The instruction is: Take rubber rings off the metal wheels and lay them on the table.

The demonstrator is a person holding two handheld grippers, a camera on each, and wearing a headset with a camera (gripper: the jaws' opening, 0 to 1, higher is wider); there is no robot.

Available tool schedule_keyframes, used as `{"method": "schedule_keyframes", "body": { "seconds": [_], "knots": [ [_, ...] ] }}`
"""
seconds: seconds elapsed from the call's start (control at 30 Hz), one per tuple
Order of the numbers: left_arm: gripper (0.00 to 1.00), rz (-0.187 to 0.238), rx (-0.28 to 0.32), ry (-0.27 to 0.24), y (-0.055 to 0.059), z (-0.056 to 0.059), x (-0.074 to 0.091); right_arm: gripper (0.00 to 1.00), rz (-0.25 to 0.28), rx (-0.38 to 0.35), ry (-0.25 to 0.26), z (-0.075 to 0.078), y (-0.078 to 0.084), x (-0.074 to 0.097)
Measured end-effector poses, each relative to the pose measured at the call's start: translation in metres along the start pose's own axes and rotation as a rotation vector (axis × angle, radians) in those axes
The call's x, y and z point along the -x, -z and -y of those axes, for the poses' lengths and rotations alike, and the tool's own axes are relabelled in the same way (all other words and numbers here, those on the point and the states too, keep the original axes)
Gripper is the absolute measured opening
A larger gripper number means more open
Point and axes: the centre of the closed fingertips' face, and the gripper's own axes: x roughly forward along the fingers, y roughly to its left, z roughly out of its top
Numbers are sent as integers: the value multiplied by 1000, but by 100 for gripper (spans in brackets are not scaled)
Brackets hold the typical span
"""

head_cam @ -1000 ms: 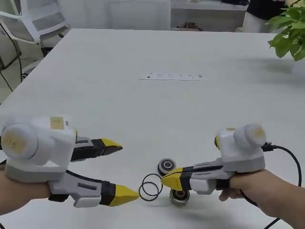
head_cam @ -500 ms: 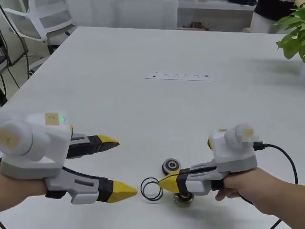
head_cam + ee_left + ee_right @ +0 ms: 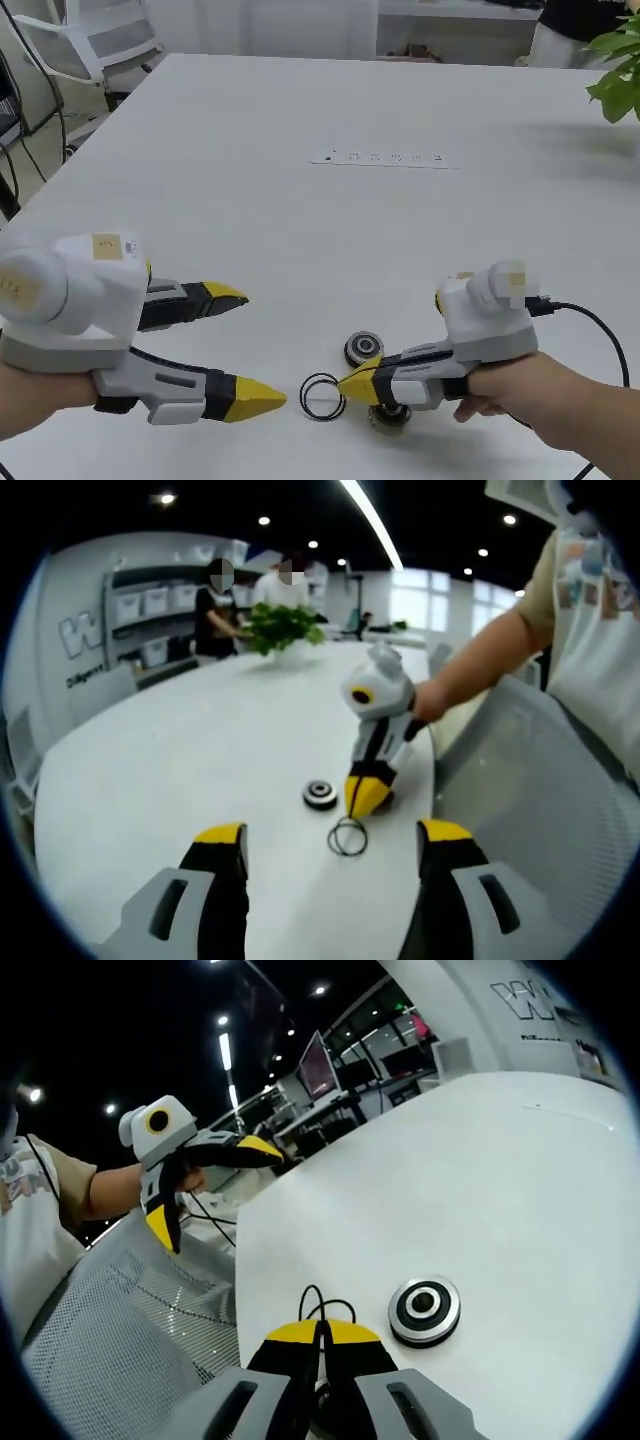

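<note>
Workbench scene: at a white table [image 3: 300,230], a person holds a pair of yellow-tipped tongs in each hand. The left tongs [image 3: 245,347] hang above the near side of the table with jaws spread wide and nothing between them. The right tongs [image 3: 350,383] point in from the other side, low over the tabletop, with jaws pressed together (whether they pinch anything, I cannot tell from here).

Just ahead of their tips lie two thin black rubber rings [image 3: 322,397]. The rings overlap, flat on the table, right at the yellow points. One metal wheel [image 3: 363,348] sits flat just beyond the rings, apart from both pairs of tongs. A second wheel [image 3: 388,418] lies partly hidden under the right tongs, near the hand [image 3: 515,388] that holds them.

Farther up the table a white power strip [image 3: 385,158] lies flat, well apart from the work. A leafy plant [image 3: 620,85] stands at the far right, and an office chair [image 3: 90,40] beyond the far left corner. In the left gripper view, two people [image 3: 215,620] stand behind the plant, near shelves [image 3: 140,610] at the back of the room.
</note>
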Motion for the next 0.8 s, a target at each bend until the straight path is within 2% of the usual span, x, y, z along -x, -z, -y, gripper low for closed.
{"method": "schedule_keyframes", "body": {
  "seconds": [0.43, 0.8],
  "knots": [
    [69, -9, 7, 3, 2, 1, -1, 0, -26, 11, 46, 7, 4, -1],
    [69, -15, 8, 7, 3, 2, -2, 2, -44, 16, 56, 6, 5, -1]
  ]
}}
